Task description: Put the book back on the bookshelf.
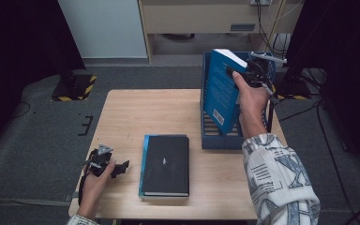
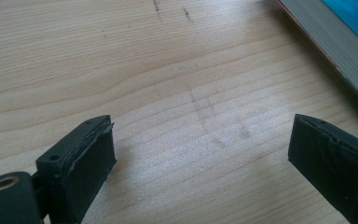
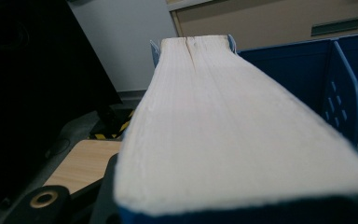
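near edge of the tabletop (image 1: 122, 108), left corner: we see the left gripper (image 1: 118, 168) resting low on the wood, jaws wide apart, bare wood between them in the left gripper view.

two books counted. one black book (image 1: 165, 165) lies flat toward the near edge, about mid-width, just beside the left gripper; its page edge shows at the corner of the left gripper view (image 2: 326, 35).

the second, a blue book (image 1: 221, 86), is held upright and tilted over the blue file rack (image 1: 220, 139) at the right edge. the right gripper (image 1: 236, 77) is clamped on it, jaws on either cover; the right gripper view looks along its pale page block (image 3: 223, 121). we cannot tell whether its lower end touches the rack floor.

one rack counted; its divider walls (image 3: 340, 88) stand just beside the book. beyond the far edge: grey floor, a striped stand base (image 1: 72, 89).
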A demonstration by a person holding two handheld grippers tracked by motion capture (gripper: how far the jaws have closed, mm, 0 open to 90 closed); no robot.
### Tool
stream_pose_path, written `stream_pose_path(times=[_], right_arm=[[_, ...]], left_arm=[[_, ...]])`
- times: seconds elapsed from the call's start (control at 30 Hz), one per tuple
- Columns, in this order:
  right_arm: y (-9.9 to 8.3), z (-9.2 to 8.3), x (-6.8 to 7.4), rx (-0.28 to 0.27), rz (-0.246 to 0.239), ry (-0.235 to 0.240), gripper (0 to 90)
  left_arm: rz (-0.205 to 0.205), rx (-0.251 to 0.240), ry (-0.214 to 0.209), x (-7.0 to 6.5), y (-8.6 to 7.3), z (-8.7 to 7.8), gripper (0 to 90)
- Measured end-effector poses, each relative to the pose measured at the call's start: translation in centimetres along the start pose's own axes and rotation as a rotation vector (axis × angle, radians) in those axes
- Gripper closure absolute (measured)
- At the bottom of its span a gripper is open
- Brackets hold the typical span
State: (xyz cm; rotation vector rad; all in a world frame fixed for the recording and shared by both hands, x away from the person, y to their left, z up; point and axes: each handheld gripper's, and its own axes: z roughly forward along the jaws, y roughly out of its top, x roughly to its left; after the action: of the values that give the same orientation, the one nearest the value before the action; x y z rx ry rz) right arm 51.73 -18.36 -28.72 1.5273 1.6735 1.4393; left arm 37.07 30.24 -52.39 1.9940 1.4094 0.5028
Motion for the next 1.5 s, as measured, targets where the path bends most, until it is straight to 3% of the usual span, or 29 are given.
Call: stream_pose_path(times=[0.23,0.43,1.5], right_arm=[[-0.4,1.0,1.0,-0.019,-0.027,-0.038,60.4],[-0.5,1.6,1.4,-0.033,-0.017,-0.063,60.5],[-2.7,3.7,1.0,-0.02,-0.002,-0.081,60.3]], left_arm=[[0.002,-0.002,-0.005,-0.1,0.0,-0.1,6.6],[0.002,-0.005,-0.008,-0.1,0.1,-0.1,6.6],[0.005,-0.005,-0.012,-0.1,0.1,-0.1,6.6]])
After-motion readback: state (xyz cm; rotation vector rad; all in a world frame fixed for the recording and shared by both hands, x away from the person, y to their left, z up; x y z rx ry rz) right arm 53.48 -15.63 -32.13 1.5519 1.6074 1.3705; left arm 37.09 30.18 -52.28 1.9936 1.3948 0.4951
